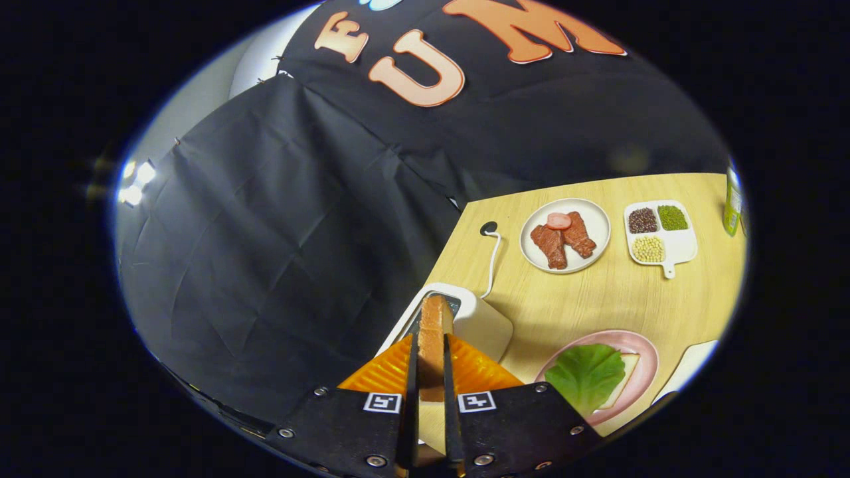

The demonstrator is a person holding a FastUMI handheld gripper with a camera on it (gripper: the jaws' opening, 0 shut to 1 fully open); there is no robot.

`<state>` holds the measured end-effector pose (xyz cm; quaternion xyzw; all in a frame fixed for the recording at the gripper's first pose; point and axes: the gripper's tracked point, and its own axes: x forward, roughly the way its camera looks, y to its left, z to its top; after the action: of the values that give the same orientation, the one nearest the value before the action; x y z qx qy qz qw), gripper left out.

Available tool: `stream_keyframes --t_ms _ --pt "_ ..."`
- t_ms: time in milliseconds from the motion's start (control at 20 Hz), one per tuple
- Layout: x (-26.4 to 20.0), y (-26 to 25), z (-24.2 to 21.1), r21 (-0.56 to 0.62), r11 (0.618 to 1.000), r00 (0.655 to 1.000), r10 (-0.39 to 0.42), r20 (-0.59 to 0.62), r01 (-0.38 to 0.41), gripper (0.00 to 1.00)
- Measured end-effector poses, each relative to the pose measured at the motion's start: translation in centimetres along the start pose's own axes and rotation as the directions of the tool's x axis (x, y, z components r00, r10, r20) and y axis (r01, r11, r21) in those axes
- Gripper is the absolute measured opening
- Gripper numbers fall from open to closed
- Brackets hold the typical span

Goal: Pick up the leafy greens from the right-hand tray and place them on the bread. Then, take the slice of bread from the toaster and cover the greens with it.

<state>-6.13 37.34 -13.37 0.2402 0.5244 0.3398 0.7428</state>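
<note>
My gripper point(431, 352) is shut on a slice of toasted bread point(433, 332), held edge-on between both fingers. The slice is raised just above the slot of the white toaster point(479, 320), which stands right beyond the fingertips. To the right of the fingers a pink plate point(643, 362) holds another bread slice point(624, 372) with a green leaf point(586, 375) lying on top of it.
Farther back on the wooden table point(597, 299) are a white plate point(597, 222) with meat pieces and a white divided tray point(677, 242) of beans. The toaster's white cord point(492, 259) runs to a hole in the table. A white tray corner point(690, 362) lies at the right.
</note>
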Motion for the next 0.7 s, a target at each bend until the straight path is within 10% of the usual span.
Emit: stream_keyframes --t_ms 700 --pt "-2.3 -9.6 -3.8 0.175 0.984 1.000 -0.019 0.015 0.016 0.13"
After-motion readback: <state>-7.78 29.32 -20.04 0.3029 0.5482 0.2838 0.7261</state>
